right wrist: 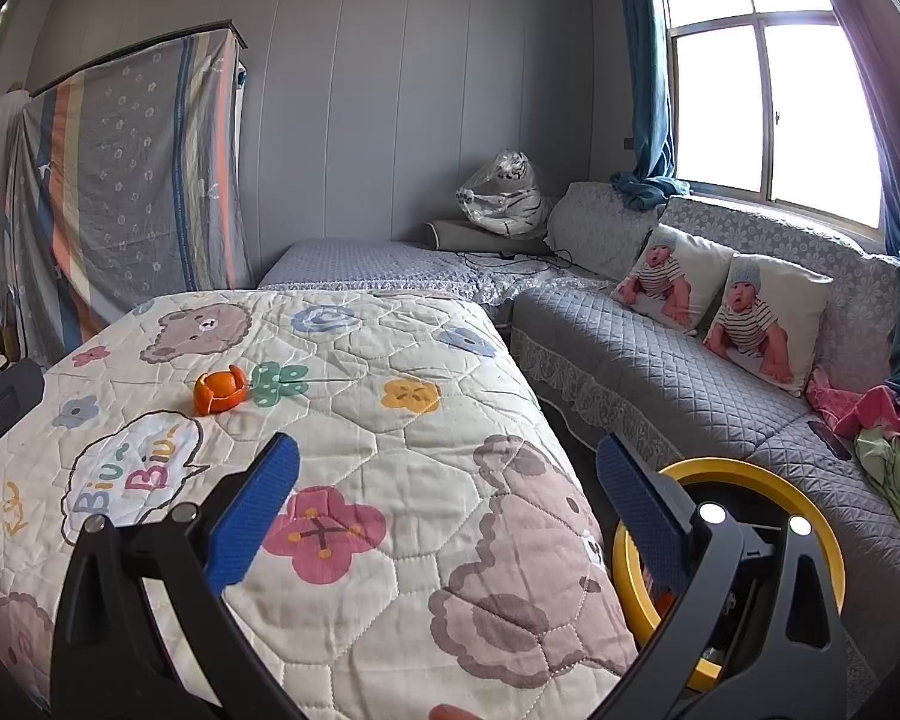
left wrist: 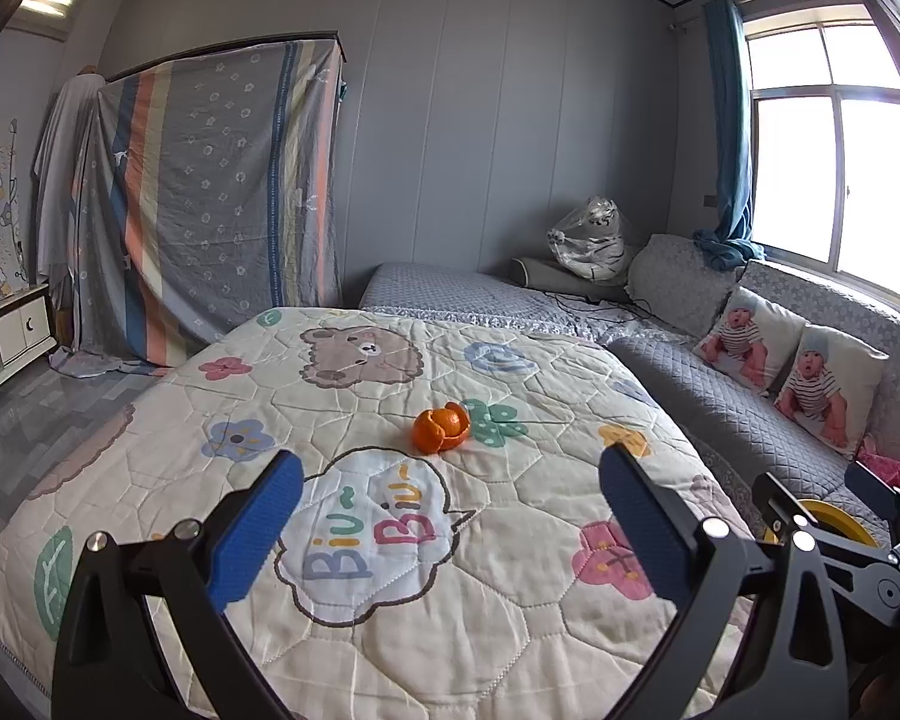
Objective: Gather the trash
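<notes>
An orange peel (left wrist: 441, 428) lies on the cartoon quilt (left wrist: 342, 396) near its middle; it also shows in the right wrist view (right wrist: 219, 390) at the left. My left gripper (left wrist: 450, 486) is open and empty, hovering over the quilt just short of the peel. My right gripper (right wrist: 447, 474) is open and empty over the quilt's right edge. A yellow-rimmed trash bin (right wrist: 810, 516) stands on the floor between the bed and the sofa, below the right finger; its rim also shows in the left wrist view (left wrist: 834, 516).
A grey quilted sofa (right wrist: 660, 360) with two baby-print pillows (right wrist: 768, 318) runs along the right under the window. Loose clothes (right wrist: 882, 444) lie on its near end. A bagged plush tiger (right wrist: 504, 192) sits in the far corner. A sheet-covered wardrobe (left wrist: 210, 198) stands at left.
</notes>
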The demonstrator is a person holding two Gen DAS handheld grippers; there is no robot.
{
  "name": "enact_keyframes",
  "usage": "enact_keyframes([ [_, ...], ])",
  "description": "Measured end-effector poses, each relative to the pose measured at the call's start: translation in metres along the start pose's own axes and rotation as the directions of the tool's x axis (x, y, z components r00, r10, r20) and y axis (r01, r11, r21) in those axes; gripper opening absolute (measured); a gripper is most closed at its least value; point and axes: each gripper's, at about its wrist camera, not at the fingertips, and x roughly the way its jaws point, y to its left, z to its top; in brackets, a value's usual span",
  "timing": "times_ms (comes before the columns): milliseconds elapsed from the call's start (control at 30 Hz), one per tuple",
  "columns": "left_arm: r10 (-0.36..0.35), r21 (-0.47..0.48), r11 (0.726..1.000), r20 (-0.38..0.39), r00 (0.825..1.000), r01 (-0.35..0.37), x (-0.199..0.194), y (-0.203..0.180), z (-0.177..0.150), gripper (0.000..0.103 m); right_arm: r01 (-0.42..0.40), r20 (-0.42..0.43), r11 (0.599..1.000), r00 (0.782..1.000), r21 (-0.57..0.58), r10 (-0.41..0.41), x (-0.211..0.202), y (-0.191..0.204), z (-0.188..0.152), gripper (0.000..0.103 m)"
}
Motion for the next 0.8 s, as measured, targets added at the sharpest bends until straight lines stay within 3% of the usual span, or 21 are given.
enact_keyframes([
  [800,-0.001,0.002,1.0,-0.011,1.0,0.001,0.0029,-0.0008,-0.0019,0.095,0.003,-0.011,1.0,1.0,0.0,-0.003,0.0039,0.0002,-0.0063,0.095],
])
